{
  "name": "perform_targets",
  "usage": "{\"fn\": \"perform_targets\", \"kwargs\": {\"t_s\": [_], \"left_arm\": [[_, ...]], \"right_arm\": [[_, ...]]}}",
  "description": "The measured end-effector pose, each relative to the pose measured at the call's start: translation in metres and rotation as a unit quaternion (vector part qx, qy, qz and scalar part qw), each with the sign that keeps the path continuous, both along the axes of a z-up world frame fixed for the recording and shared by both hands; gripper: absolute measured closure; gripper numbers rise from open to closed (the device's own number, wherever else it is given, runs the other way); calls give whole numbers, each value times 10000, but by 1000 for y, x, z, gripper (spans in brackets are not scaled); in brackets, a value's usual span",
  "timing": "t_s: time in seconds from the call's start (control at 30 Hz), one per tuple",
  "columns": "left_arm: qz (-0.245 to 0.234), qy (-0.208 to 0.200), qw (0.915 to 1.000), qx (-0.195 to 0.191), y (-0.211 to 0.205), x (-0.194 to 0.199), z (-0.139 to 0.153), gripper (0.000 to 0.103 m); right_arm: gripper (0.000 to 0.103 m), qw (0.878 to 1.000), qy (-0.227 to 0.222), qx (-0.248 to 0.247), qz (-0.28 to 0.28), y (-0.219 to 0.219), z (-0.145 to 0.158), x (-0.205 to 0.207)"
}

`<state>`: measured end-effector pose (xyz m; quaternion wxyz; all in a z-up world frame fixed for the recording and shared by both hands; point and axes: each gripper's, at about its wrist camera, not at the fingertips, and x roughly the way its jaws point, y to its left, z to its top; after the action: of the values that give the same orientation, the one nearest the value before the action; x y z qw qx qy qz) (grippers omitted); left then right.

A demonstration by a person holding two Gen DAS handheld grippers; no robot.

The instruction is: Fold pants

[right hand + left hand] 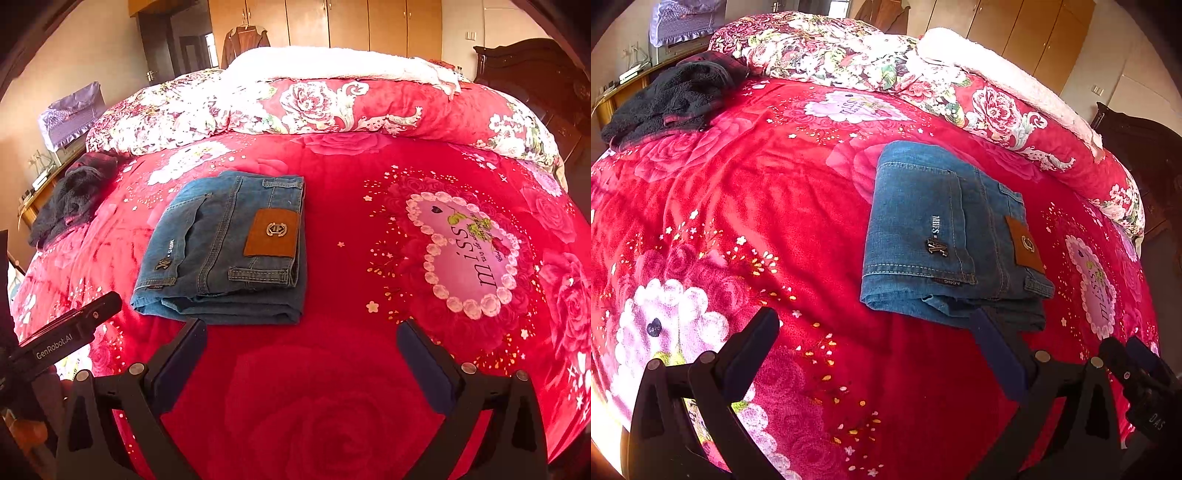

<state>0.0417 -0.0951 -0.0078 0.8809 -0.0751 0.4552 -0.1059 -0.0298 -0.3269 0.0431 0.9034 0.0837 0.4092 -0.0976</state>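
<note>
Blue jeans [934,236] lie folded into a compact rectangle on the red floral bedspread [757,206], brown leather patch up. They also show in the right wrist view [229,247]. My left gripper [875,332] is open and empty, above the bed just short of the jeans' near edge, its right finger [997,354] close to that edge. My right gripper [301,339] is open and empty, its left finger [181,354] just short of the jeans' near edge. The left gripper's body [66,339] shows at the left of the right wrist view.
A dark fleece garment [668,103] lies at the bed's far left. A rolled floral quilt [332,107] with a white blanket [332,62] on it runs along the far side. A dark wooden headboard [535,74] stands at the right, wooden wardrobes [332,22] behind.
</note>
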Motion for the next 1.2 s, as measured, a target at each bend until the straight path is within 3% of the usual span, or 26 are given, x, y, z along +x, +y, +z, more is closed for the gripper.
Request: {"fn": "perform_targets", "kwargs": {"t_s": [0.17,0.53,0.8,1.2], "left_arm": [[-100,-70,9999,104,-7,-11,3,0],[35,-440,9897,1361,-27,-27,19,0],[-589,-311,9945,805,-34,-27,27,0],[-875,-407,9914,887,-58,-37,35,0]], "right_arm": [[0,9998,-14,-48,-168,-8,-6,-18],[0,9985,227,69,-486,-27,-30,-48],[0,9983,285,50,-498,-26,-35,-53],[0,9982,290,45,-528,-30,-34,-52]]}}
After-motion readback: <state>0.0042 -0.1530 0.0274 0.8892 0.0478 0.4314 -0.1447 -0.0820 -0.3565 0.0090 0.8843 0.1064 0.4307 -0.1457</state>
